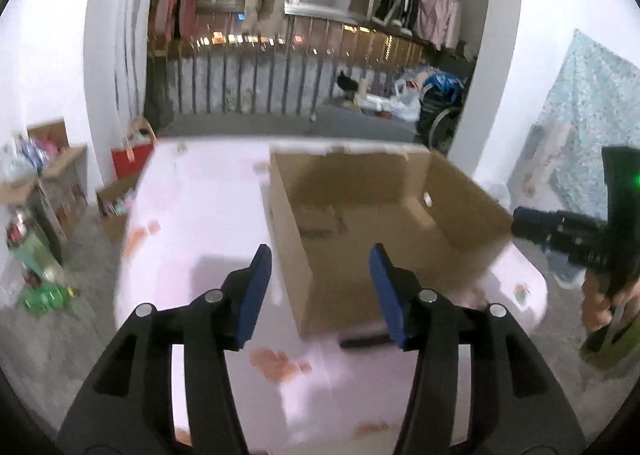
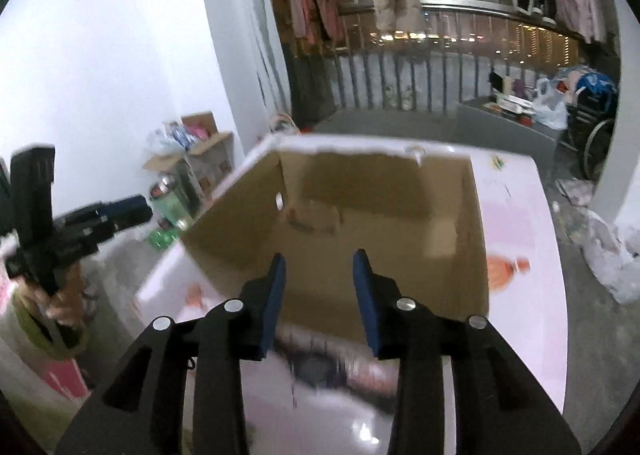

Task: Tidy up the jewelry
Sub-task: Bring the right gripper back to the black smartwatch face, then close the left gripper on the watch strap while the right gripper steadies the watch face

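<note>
An open brown cardboard box (image 1: pixel 400 215) stands on a white table with pink-orange prints (image 1: pixel 200 223). Its inside looks bare apart from a label on the floor; it also shows in the right wrist view (image 2: pixel 380 207). My left gripper (image 1: pixel 320 287) is open and empty, held above the table at the box's near left corner. My right gripper (image 2: pixel 320 295) is open and empty, just before the box's near wall. A blurred dark object (image 2: pixel 328 367) lies on the table below the right gripper; I cannot tell what it is. No jewelry is clearly visible.
The right gripper shows at the right edge of the left wrist view (image 1: pixel 560 231), the left gripper at the left of the right wrist view (image 2: pixel 80 227). Cardboard boxes and bottles (image 1: pixel 40 215) crowd the floor left. A railing (image 1: pixel 280 79) with hanging clothes is behind.
</note>
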Demonstrator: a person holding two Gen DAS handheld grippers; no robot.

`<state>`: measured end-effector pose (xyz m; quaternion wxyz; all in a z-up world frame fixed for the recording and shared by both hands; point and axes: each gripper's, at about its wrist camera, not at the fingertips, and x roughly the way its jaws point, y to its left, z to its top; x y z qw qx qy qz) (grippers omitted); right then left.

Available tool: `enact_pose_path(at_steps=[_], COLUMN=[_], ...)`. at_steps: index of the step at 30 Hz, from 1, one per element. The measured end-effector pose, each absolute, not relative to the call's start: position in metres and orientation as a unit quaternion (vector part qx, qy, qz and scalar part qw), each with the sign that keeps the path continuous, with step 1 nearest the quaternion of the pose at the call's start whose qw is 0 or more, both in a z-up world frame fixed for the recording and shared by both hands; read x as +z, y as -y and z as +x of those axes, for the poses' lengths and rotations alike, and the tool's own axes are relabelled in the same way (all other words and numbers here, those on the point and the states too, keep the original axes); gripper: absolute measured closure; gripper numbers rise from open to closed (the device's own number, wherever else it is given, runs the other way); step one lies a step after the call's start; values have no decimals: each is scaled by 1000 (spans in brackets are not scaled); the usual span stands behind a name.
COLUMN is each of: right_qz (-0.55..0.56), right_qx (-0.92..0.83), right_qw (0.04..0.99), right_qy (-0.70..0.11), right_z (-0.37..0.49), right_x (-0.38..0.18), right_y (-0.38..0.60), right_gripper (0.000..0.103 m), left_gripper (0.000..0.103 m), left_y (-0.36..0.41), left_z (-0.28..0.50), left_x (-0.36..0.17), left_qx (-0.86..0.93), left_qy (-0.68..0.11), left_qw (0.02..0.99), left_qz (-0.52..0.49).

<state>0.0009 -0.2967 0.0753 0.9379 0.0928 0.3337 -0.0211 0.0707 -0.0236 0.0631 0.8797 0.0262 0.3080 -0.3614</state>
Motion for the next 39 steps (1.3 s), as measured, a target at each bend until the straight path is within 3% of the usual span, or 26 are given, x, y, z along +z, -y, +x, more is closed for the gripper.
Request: enact_pose_path(at_steps=[6,13,25,39], right_qz=[98,83,60,63], right_qx=[-45,-47,-52,-51], right_qw=[916,905,901,903], right_qy=[-386,-415,-426,-423], right_z=[-11,5,8,8], right_x=[14,-17,-32,-34], right_y=[276,265,255,254], right_gripper=[63,63,63,63], left_gripper=[53,50,48,48], left_y=[45,70,94,88], left_z=[71,80,89,87], left_x=[-5,-50,-63,-58], left_qx=[-365,-361,-359,-384], left_qy=[-394,-417,-434,-459], left_qw=[844,833,825,800], left_qz=[13,44,36,-43])
